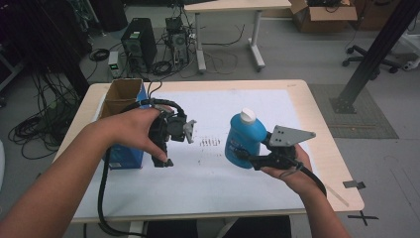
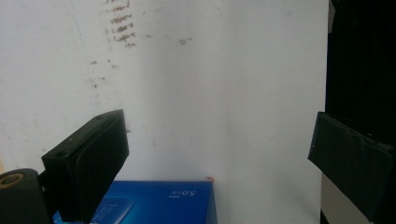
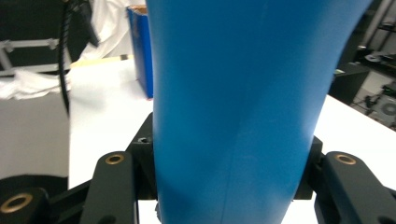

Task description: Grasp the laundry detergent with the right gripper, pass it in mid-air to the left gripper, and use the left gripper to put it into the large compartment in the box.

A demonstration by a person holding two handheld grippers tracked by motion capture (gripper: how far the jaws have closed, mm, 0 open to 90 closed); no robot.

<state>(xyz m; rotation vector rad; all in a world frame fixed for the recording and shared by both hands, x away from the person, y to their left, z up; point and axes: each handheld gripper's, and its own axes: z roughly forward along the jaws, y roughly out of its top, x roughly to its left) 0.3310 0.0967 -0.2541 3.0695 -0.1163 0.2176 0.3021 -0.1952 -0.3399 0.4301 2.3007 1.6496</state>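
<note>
A person works with two tools over a pale wooden surface [image 1: 324,148] covered by a white sheet.

The right hand-held gripper [image 1: 243,154] is clamped on a blue plastic bottle with a white cap [image 1: 246,133]. The bottle is lifted off the surface and leans a little, cap uppermost, with the black jaws pressing its lower body from both sides. In the right gripper view the bottle's smooth blue wall [image 3: 238,107] rises directly between the jaws, touching both pads.

The left hand-held gripper [image 1: 164,159] points down at the sheet with its jaws spread wide and nothing between them. In the left gripper view the two black pads stand far apart over bare white sheet. Just beside this gripper, on its outer side away from the bottle, stands an open cardboard box with blue printed sides [image 1: 124,99]; its blue edge [image 2: 159,200] appears near the lower jaw in the left gripper view.

Between the two grippers the sheet carries a short row of dark smudged marks [image 1: 210,142]. The bottle and the left gripper are well apart.
</note>
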